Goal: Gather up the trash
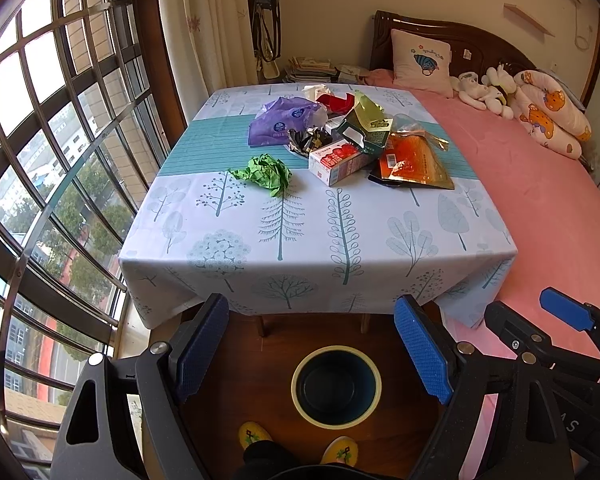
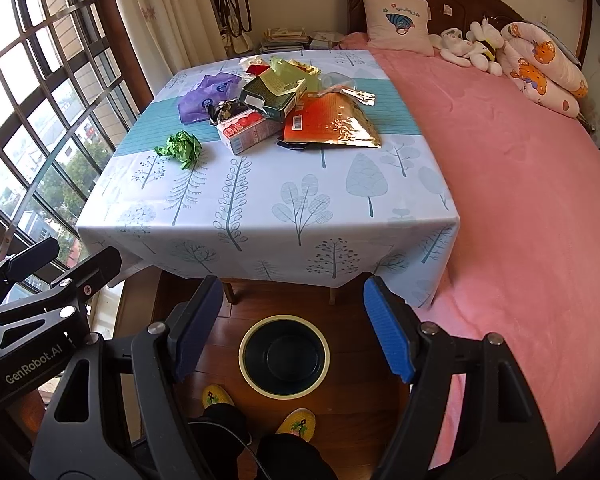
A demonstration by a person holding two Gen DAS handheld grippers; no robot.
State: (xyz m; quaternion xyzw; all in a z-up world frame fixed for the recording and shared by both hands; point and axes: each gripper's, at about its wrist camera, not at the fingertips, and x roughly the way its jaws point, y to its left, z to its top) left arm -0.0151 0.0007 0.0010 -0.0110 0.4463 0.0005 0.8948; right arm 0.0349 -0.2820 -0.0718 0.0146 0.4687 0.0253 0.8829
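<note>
A pile of trash lies at the far middle of the table (image 1: 320, 248): a crumpled green paper ball (image 1: 266, 174) (image 2: 182, 148), a purple plastic bag (image 1: 282, 120) (image 2: 206, 96), a red-and-white carton (image 1: 340, 162) (image 2: 248, 130), a dark green box (image 1: 364, 128) (image 2: 274, 94) and an orange-gold foil packet (image 1: 414, 164) (image 2: 332, 122). A dark bin with a pale rim (image 1: 336, 386) (image 2: 284, 356) stands on the floor in front of the table. My left gripper (image 1: 312, 344) and right gripper (image 2: 290, 326) are both open and empty, held above the bin, short of the table.
A bed with a pink cover (image 1: 540, 200) (image 2: 520, 180) runs along the table's right side, with pillows and soft toys at its head. A barred window (image 1: 40, 160) is on the left. The person's yellow slippers (image 2: 218, 396) stand by the bin. The right gripper also shows in the left wrist view (image 1: 560, 320).
</note>
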